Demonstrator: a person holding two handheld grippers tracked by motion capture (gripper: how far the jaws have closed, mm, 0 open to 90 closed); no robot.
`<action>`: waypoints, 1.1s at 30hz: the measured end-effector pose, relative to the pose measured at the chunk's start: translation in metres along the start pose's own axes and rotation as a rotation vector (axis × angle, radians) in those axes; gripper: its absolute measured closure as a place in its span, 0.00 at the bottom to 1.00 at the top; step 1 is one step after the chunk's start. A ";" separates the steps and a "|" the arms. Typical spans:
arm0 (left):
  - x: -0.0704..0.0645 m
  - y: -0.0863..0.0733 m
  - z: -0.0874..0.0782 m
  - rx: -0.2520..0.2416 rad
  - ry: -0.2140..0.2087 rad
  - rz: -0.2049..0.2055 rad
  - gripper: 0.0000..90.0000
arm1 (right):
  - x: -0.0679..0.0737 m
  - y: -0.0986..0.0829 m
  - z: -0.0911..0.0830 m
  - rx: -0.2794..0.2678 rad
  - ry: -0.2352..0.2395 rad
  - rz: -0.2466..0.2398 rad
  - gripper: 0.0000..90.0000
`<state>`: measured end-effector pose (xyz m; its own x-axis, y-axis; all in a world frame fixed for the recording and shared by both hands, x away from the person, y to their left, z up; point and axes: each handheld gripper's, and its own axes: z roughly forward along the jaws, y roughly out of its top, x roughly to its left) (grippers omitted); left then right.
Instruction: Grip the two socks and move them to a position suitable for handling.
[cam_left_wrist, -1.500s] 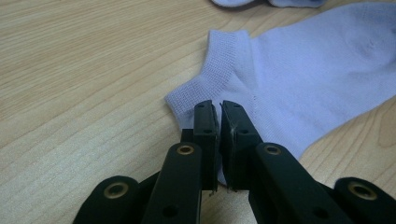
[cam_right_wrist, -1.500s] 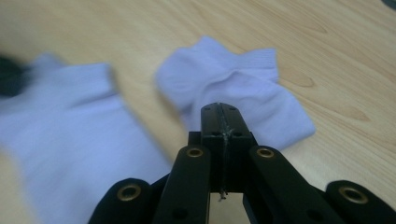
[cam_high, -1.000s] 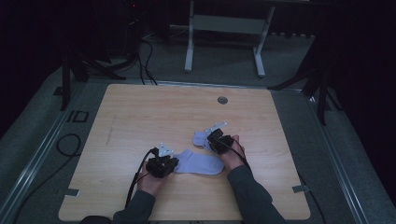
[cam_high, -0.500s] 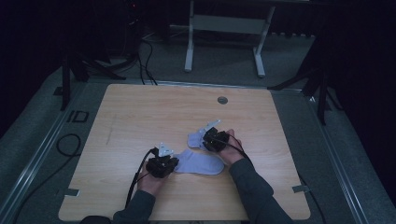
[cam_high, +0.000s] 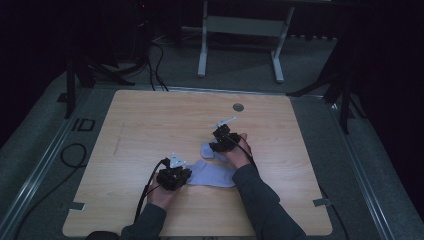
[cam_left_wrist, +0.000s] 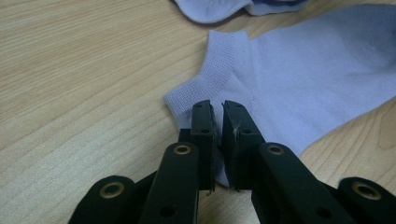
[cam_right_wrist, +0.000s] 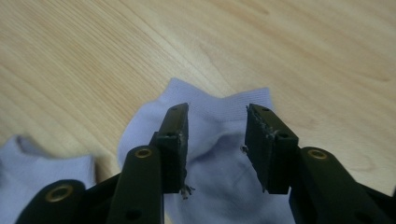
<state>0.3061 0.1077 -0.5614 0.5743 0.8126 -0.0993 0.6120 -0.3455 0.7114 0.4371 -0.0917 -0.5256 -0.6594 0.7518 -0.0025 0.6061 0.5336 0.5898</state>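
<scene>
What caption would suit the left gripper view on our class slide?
Left gripper, jaws nearly closed, pinches the cuff edge of a pale blue sock lying flat on a wooden table.

Setting: lab / recording room, not a home. Evidence in high view: bare wooden table (cam_high: 150, 130) with a round grommet (cam_high: 238, 107), standing on grey carpet (cam_high: 45, 150). Black stand legs (cam_high: 90, 70) at both far corners, loose cables (cam_high: 155, 65) on the floor, a white metal frame (cam_high: 240, 30) behind. Surroundings dark. Tape tabs (cam_high: 75, 205) at the table's near edges.
</scene>
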 end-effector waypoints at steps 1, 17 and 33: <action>0.000 0.000 0.000 0.002 0.000 0.002 0.92 | 0.001 0.000 0.003 0.011 -0.002 0.008 0.67; 0.000 0.000 0.000 0.001 0.002 0.005 0.92 | 0.001 0.005 -0.011 -0.022 0.008 0.035 0.98; 0.000 0.000 0.000 -0.002 0.000 0.004 0.91 | -0.056 -0.025 -0.049 -0.055 -0.060 0.158 0.98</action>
<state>0.3062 0.1078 -0.5617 0.5766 0.8113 -0.0970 0.6086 -0.3473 0.7134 0.4374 -0.1665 -0.5007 -0.5295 0.8471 0.0464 0.6737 0.3866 0.6298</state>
